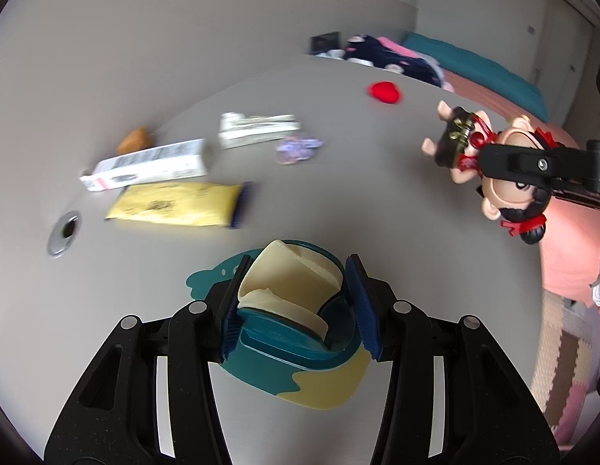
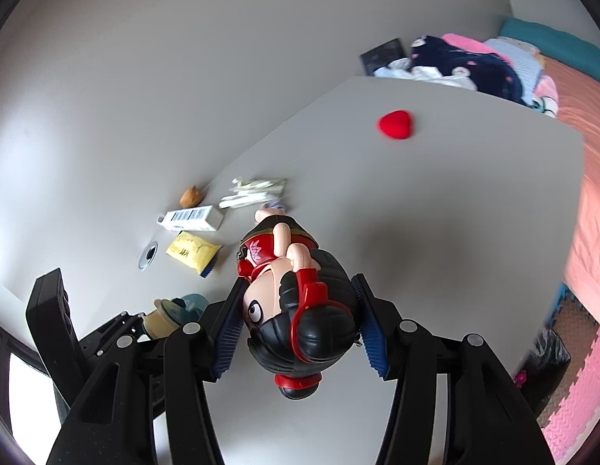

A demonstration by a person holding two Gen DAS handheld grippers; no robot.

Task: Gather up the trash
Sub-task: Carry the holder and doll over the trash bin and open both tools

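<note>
Blue pads of your left gripper [image 1: 296, 306] clamp the teal-and-cream toy [image 1: 300, 310]; your right gripper [image 2: 300, 321] pinches the doll [image 2: 300, 310] by its head.

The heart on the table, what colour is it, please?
Red: the heart shows best in the right wrist view.

Grey table [image 2: 455, 193] has a red heart [image 2: 395, 124] sitting on its own near the far side, plus a metal cable hole [image 1: 63, 232]. Clothes [image 2: 474, 66] are heaped just past the far edge. Pink bedspread [image 2: 594, 193] and teal pillow [image 1: 474, 62] alongside, pink foam mats [image 2: 571, 407] on the floor.
</note>
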